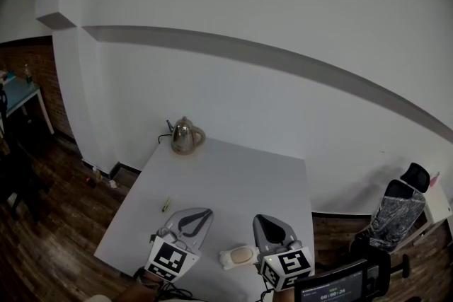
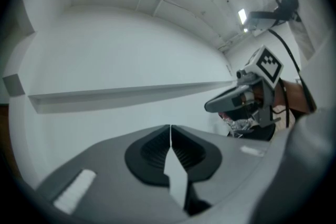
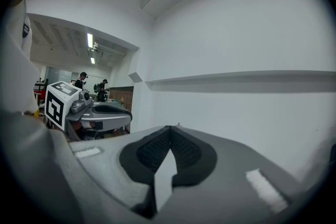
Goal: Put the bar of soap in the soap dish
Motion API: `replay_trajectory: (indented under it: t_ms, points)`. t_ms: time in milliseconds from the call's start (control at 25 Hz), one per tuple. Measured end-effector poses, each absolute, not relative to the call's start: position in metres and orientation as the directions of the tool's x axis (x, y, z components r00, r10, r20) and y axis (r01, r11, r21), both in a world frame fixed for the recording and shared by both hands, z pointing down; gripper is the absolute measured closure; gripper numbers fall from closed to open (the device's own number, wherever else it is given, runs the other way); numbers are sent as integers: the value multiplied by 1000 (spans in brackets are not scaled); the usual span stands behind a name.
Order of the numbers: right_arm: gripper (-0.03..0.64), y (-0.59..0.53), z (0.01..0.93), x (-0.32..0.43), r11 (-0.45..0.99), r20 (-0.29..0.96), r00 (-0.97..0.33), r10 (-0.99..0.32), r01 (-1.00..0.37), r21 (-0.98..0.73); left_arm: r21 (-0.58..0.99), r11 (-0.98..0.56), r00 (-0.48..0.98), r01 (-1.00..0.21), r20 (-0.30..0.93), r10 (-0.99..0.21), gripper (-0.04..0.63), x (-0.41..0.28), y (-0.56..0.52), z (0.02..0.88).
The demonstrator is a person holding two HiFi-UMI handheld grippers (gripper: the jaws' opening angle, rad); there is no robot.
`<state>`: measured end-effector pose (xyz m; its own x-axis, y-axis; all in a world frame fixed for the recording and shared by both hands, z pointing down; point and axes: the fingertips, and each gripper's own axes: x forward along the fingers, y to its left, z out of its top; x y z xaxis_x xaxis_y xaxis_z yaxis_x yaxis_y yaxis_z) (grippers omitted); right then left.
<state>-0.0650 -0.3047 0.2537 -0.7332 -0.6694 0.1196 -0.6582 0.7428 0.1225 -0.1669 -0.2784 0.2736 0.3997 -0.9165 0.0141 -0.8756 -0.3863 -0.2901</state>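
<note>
Near the front edge of the white table [image 1: 233, 180], a pale beige bar of soap [image 1: 242, 254] appears to rest in a small white soap dish [image 1: 226, 259]. The dish sits between my two grippers. My left gripper [image 1: 207, 211] hovers just left of it, jaws shut with nothing between them. My right gripper [image 1: 259, 218] hovers just right of it, also shut and empty. In the left gripper view the shut left gripper [image 2: 170, 126] points at the white wall, with the right gripper [image 2: 239, 98] off to its side. The right gripper view shows its own shut jaws [image 3: 169, 127] and the left gripper [image 3: 102, 112]. Neither gripper view shows the soap.
A metal kettle [image 1: 185, 135] stands at the table's far left corner. A small yellowish object [image 1: 165, 204] lies near the left edge. A dark chair [image 1: 396, 212] stands to the right of the table and a screen [image 1: 340, 286] sits at the bottom right. The white wall runs behind the table.
</note>
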Motion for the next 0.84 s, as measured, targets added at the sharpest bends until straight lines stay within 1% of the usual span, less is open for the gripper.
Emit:
replay_trajectory:
  t_ms: [840]
  points:
    - [614,-304,259,-67,750,134,-738,-661,-651,116,-277,-388,399,-879,17,-917,584,-167,-278,275]
